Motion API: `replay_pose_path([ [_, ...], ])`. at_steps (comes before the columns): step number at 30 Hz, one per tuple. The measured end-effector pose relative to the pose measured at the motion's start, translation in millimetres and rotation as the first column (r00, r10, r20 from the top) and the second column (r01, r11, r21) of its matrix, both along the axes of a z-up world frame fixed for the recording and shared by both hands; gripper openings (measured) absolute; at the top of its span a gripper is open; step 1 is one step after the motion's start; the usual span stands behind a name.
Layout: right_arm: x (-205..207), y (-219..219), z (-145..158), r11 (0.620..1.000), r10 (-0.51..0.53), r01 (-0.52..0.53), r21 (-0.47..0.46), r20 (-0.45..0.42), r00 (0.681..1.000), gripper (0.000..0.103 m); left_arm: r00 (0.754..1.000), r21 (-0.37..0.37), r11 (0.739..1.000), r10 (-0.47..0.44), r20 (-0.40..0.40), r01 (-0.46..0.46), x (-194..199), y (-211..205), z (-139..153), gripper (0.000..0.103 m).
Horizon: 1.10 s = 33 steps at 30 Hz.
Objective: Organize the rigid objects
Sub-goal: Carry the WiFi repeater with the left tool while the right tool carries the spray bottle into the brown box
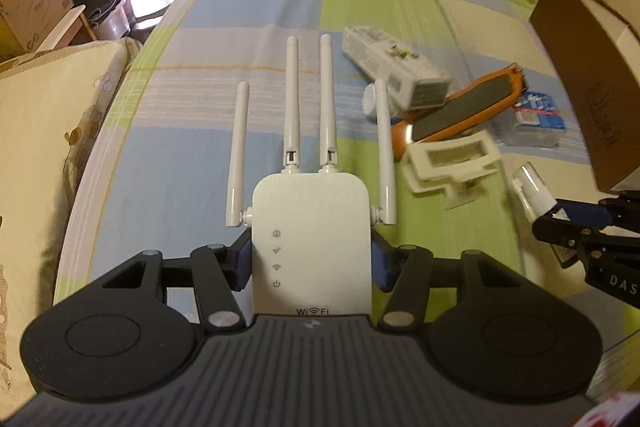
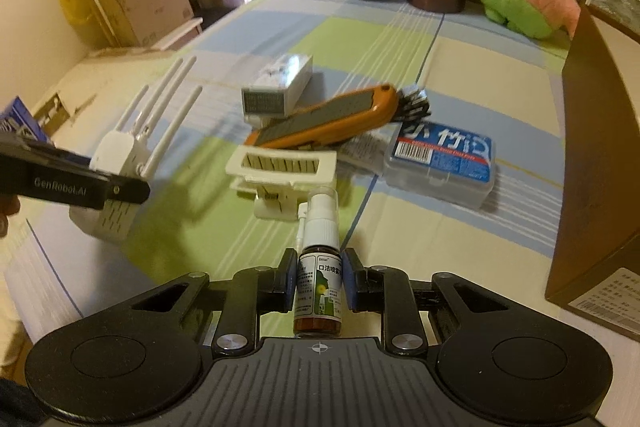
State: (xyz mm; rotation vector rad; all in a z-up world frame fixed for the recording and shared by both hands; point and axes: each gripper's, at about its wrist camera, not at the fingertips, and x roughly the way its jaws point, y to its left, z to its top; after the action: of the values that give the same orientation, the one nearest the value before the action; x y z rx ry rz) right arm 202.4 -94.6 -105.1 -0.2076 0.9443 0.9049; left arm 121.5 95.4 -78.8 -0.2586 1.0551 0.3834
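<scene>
My left gripper [image 1: 311, 265] is shut on a white WiFi repeater [image 1: 310, 239] with several antennas, its blue pads pressing both sides of the body. In the right wrist view that repeater [image 2: 116, 151] hangs at the left in the left gripper [image 2: 76, 187]. My right gripper [image 2: 319, 285] is shut on a small brown spray bottle [image 2: 318, 291] with a white nozzle and clear cap. That bottle [image 1: 534, 193] and the right gripper [image 1: 568, 223] show at the right edge of the left wrist view.
On the checked cloth [image 2: 420, 67] lie a white box [image 2: 276, 87], an orange sharpening tool [image 2: 328, 121], a white plastic holder [image 2: 280, 171] and a clear case with a blue label [image 2: 442, 159]. A brown cardboard box [image 2: 592, 167] stands at the right. A dark jar, brown canister and pink plush sit at the back.
</scene>
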Motion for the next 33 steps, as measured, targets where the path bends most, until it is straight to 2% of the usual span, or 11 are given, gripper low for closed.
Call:
replay_pose_path([
  [11, 2.0, -29.6, 40.4, 0.993, -0.072, 0.068, 0.094, 0.042, 0.996, 0.02, 0.991, 0.007, 0.996, -0.091, 0.099, 0.091, 14.3, -33.9, 43.3, 0.052],
  [19, 9.4, -67.6, 65.3, 0.977, -0.167, 0.156, 0.148, 0.068, 0.984, 0.02, 0.969, 0.013, 0.98, -0.196, 0.152, 0.197, 38.7, -69.1, 63.7, 0.052],
  [26, 24.7, -112.5, 81.0, 0.949, -0.283, 0.265, 0.17, 0.097, 0.954, 0.02, 0.929, 0.021, 0.947, -0.318, 0.188, 0.32, 73.9, -114.3, 74.4, 0.052],
  [33, 47.9, -166.1, 93.1, 0.903, -0.417, 0.393, 0.174, 0.129, 0.9, 0.02, 0.872, 0.015, 0.896, -0.435, 0.223, 0.443, 119.3, -167.5, 83.9, 0.052],
])
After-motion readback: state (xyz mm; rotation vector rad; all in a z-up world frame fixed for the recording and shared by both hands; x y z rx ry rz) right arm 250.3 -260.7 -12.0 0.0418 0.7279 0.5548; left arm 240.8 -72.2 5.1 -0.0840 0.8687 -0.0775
